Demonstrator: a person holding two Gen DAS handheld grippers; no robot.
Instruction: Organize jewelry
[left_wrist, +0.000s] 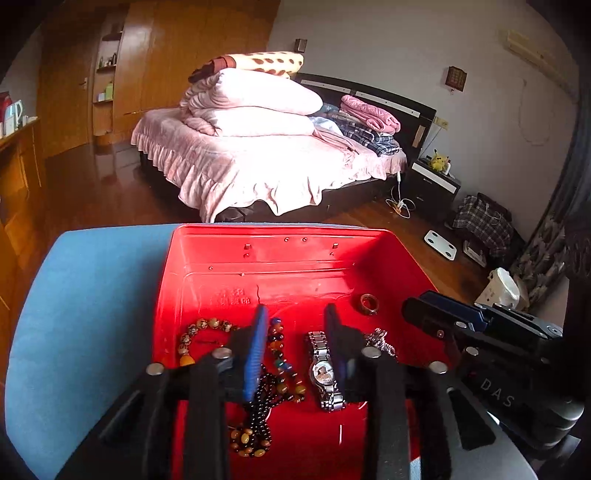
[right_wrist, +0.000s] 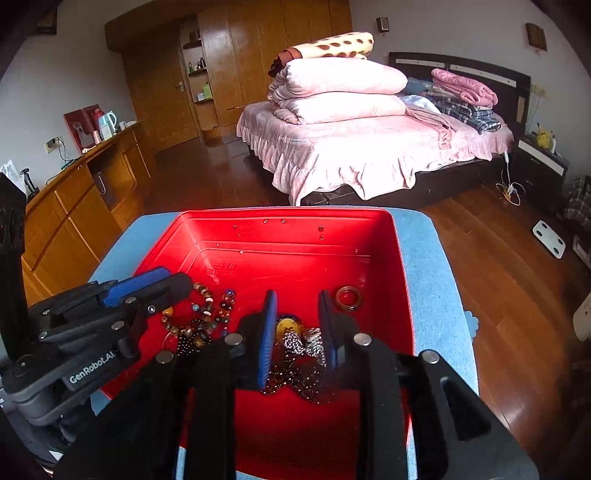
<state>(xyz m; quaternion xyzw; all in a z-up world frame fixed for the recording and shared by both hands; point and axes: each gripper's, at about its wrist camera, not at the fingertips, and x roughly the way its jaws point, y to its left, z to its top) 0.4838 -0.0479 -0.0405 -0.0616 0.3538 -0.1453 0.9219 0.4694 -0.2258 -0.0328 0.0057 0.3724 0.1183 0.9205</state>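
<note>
Hovering over the red tray (left_wrist: 192, 258), the left gripper (left_wrist: 295, 317) stands partly open with nothing between its pads, straddling a multicoloured bead bracelet (left_wrist: 282, 363) and a silver watch (left_wrist: 325, 373) whose long axis runs away from the camera, parallel to the fingers. The right gripper (right_wrist: 297, 302), narrower and also empty, sits above a silver chain (right_wrist: 301, 343); the ring (right_wrist: 348, 298) lies just right of it, so the right hand is nearer.

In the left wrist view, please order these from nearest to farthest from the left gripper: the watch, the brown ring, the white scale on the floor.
1. Watch, in the red tray, beside the right finger of the left gripper.
2. Brown ring, farther back on the right.
3. White scale, on the floor beyond the tray.
</note>
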